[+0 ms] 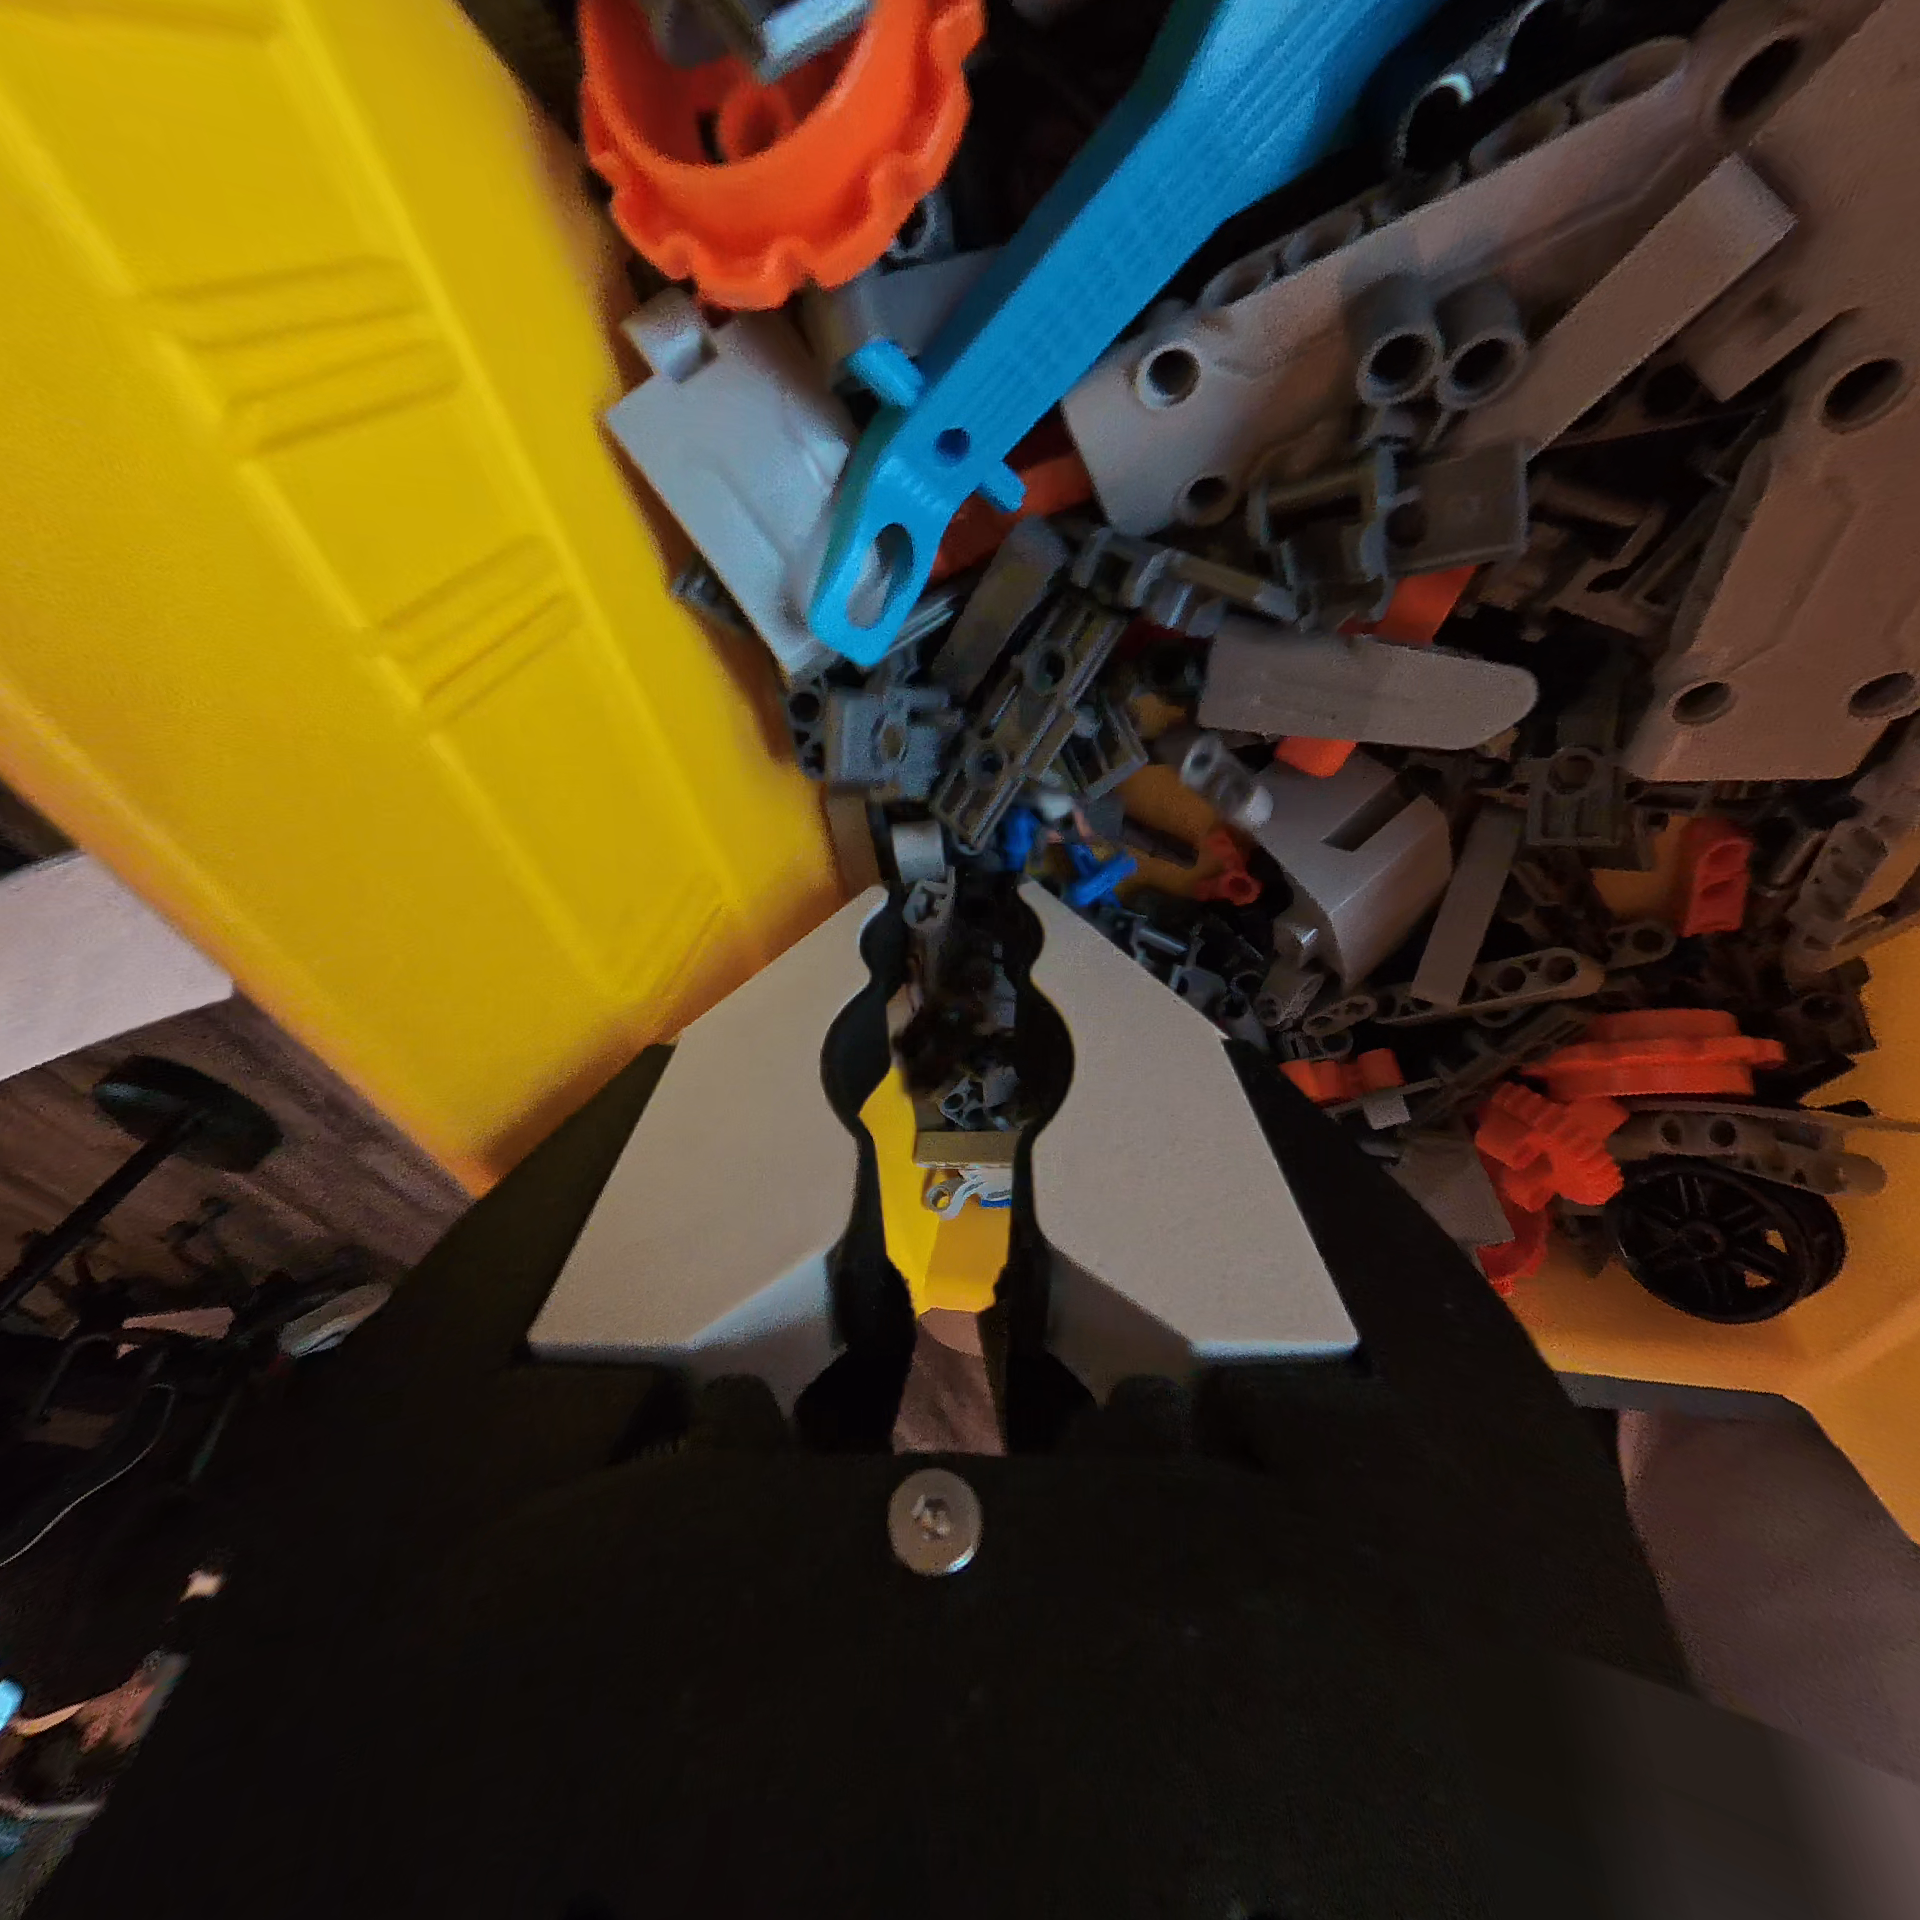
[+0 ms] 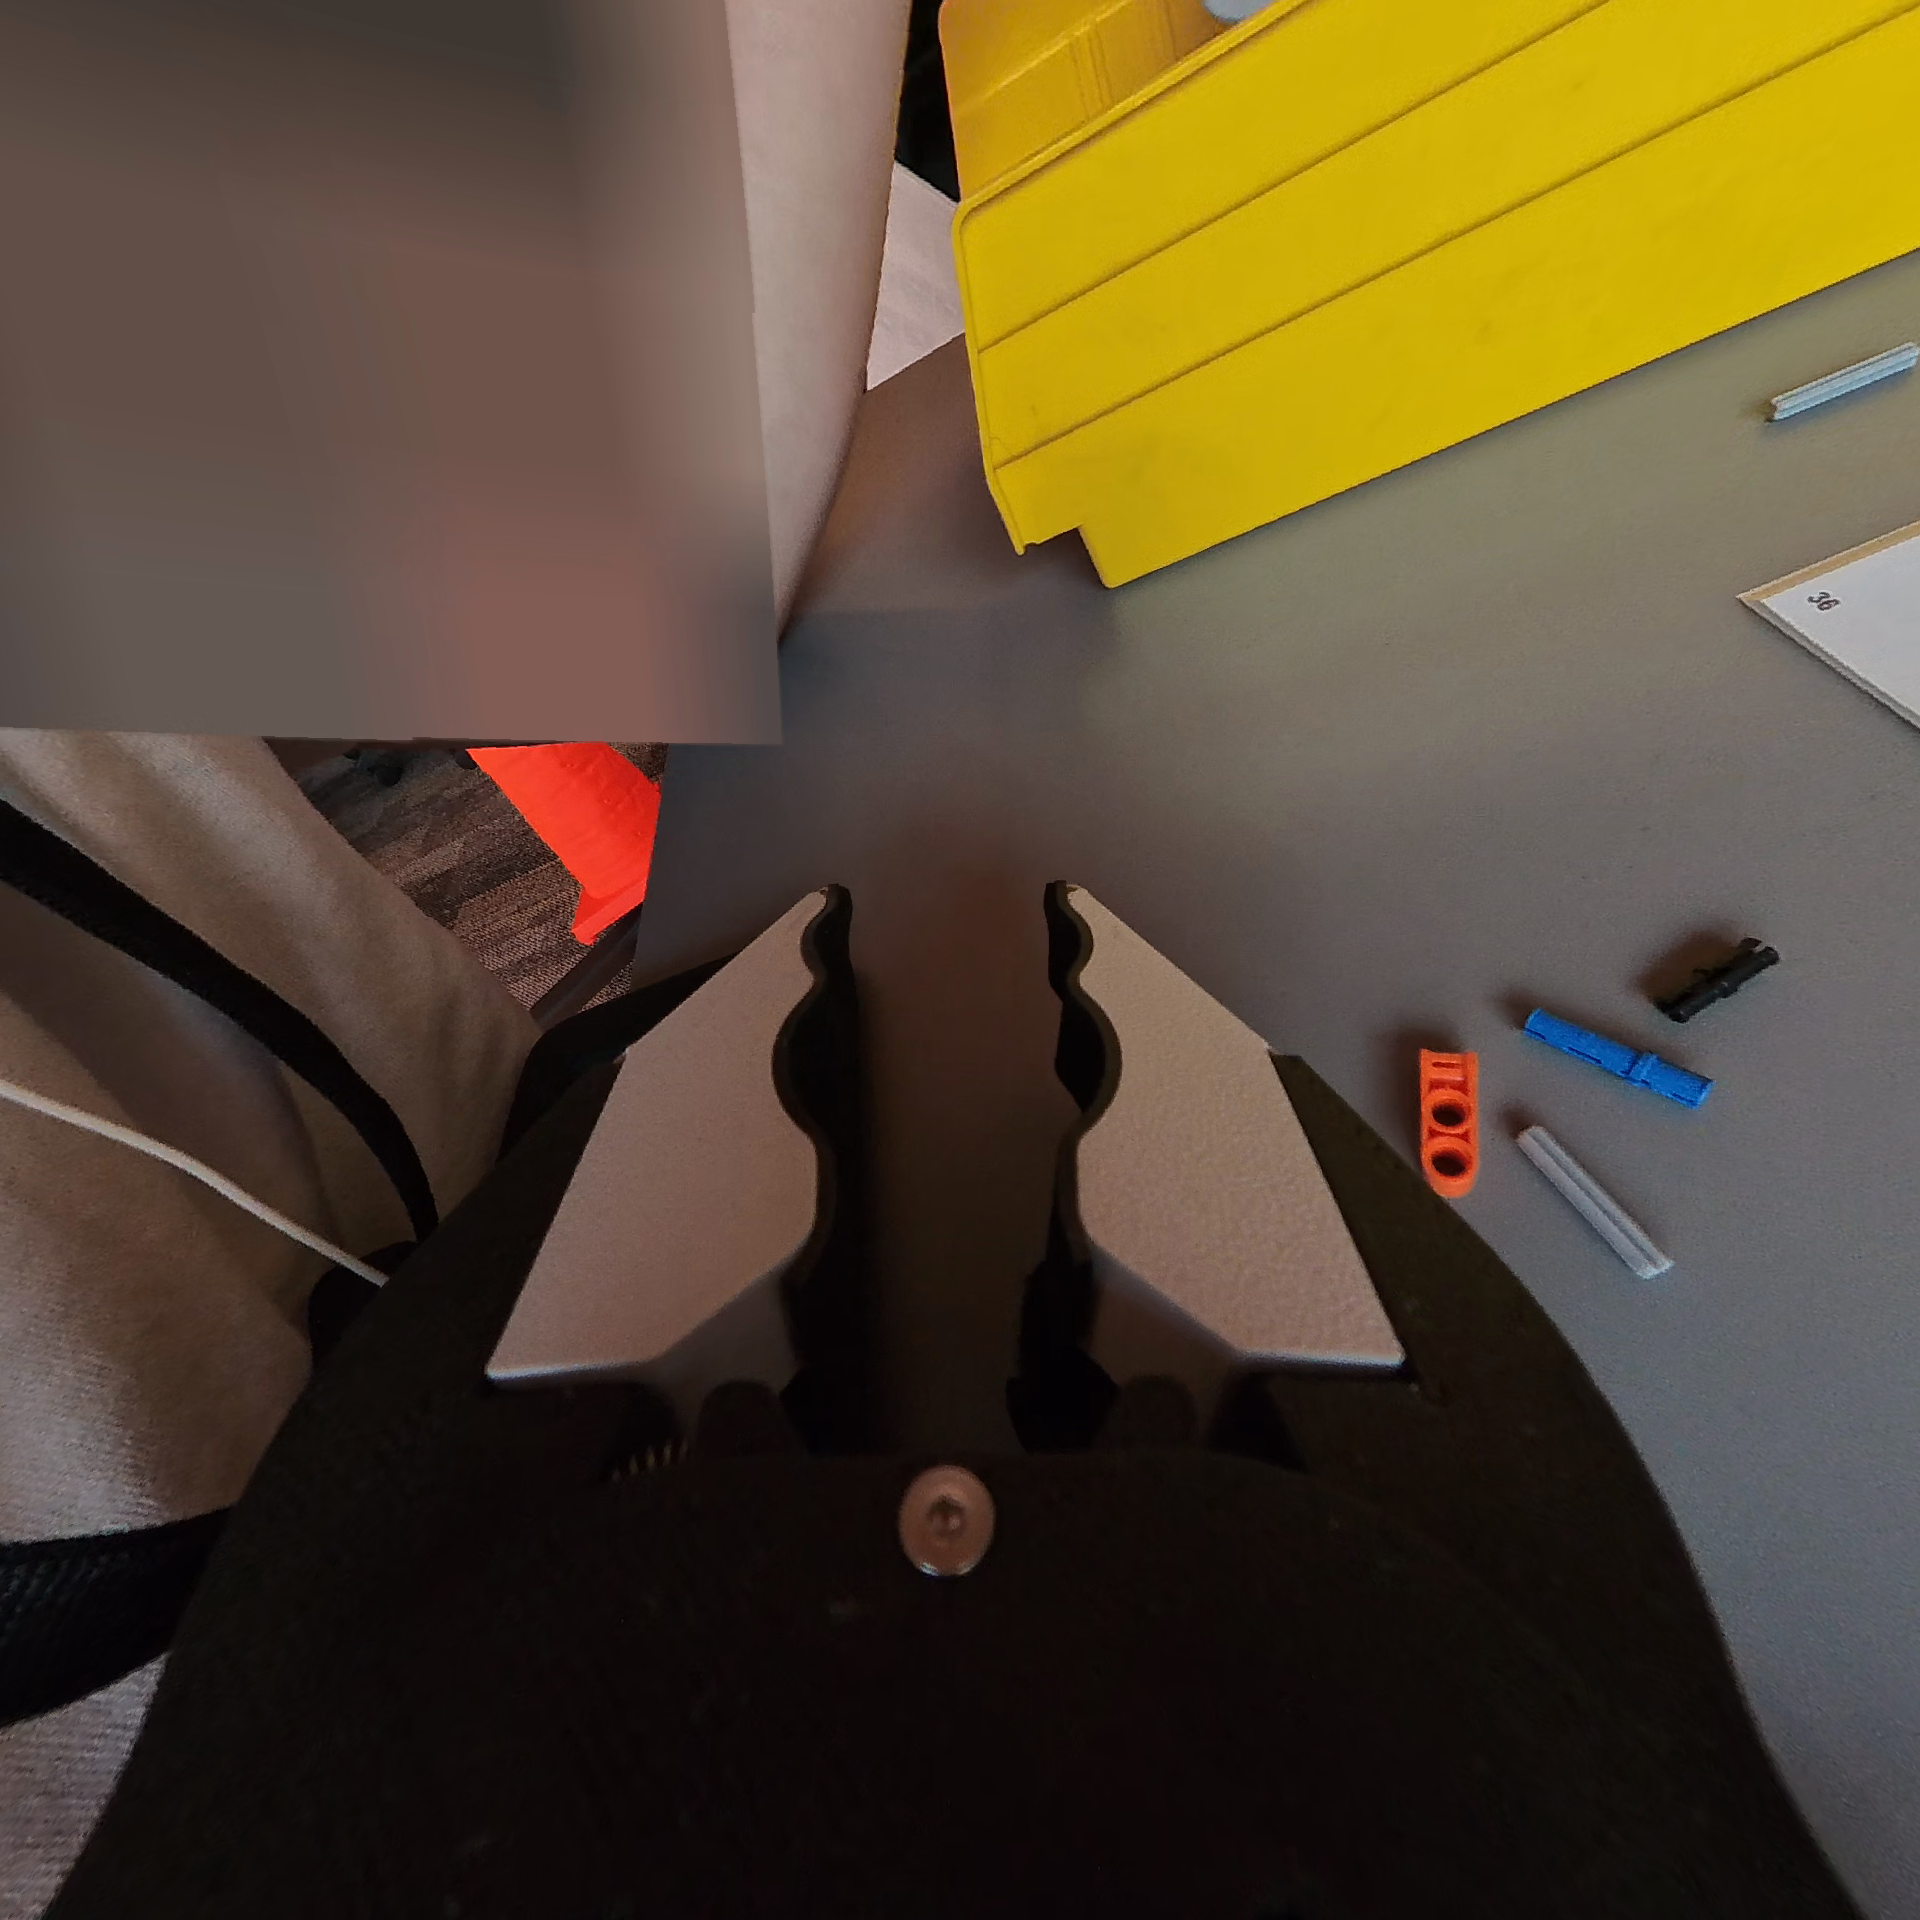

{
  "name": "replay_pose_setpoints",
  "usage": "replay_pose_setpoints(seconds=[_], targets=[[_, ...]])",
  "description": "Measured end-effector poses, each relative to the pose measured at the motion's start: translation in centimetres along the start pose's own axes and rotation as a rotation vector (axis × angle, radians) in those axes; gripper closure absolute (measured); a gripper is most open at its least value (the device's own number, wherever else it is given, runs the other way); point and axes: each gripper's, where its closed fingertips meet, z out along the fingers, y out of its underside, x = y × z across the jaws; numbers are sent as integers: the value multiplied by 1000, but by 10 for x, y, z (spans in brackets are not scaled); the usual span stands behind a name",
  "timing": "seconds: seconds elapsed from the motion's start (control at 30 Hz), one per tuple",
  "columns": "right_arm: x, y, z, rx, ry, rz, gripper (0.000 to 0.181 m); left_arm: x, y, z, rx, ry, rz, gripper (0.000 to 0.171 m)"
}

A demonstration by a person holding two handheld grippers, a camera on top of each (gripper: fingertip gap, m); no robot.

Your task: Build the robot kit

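My left gripper [image 1: 956, 899] reaches into a yellow bin [image 1: 312, 520] heaped with small building pieces. Its jaws stand a narrow gap apart, and its tips are at a cluster of dark grey connectors [image 1: 997, 717]. Small grey parts show in the gap, but nothing is clearly clamped. A long blue beam [image 1: 1049, 343] and an orange toothed ring [image 1: 769, 156] lie beyond. My right gripper [image 2: 945, 894] is open and empty, low over a grey table [image 2: 1247, 779]. To its right lie an orange connector [image 2: 1447, 1122], a blue pin [image 2: 1616, 1060], a black pin [image 2: 1714, 977] and a light grey axle [image 2: 1593, 1200].
The yellow bin [image 2: 1351, 312] stands at the table's far right in the right wrist view, with another grey axle [image 2: 1839, 382] and a white card [image 2: 1860, 623] beside it. A person's light clothing [image 2: 156, 1039] fills the left. A black wheel [image 1: 1725, 1242] and grey panels [image 1: 1766, 520] lie in the bin. One gripper's finger ends stand about 30 cm off the other's. To reach the orange connector [image 2: 1447, 1122] in a straight line is about 7 cm for my right fingers, about 35 cm for my left. The blue pin [image 2: 1616, 1060] is about 9 cm from my right fingertips.
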Motion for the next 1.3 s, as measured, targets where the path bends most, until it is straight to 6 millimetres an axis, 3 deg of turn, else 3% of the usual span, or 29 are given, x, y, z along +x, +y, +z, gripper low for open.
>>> replay_pose_setpoints(seconds=[0.2, 0.37, 0.53, 0.83, 0.87, 0.9, 1.0, 1.1, 1.2, 1.3], targets=[[0, 0, 0, 2, -3, 8, 143, -10, 0, -11, 79, 33, -61, 156], [0, 0, 0, 1, -4, 9, 143, -4, -6, -29, 174, 54, -46, 156], [0, 0, 0, -1, -4, 8, 143, 15, -18, -47, 266, 80, 25, 156], [0, 0, 0, -1, -5, 8, 143, 66, -52, -88, 507, 263, 172, 156], [0, 0, 0, -1, -5, 8, 143, 73, -58, -95, 544, 304, 176, 155], [0, 0, 0, -1, -5, 9, 143, 78, -62, -99, 565, 342, 168, 142], [0, 0, 0, 0, -5, 7, 143, 67, -56, -87, 502, 322, 104, 117], [0, 0, 0, 1, -7, 8, 143, 43, -46, -76, 456, 279, 13, 118], [0, 0, 0, 2, -8, 11, 143, 22, -23, -54, 327, 214, -63, 120], [0, 0, 0, 0, -7, 11, 143, 12, -10, -34, 211, 181, -95, 126]])
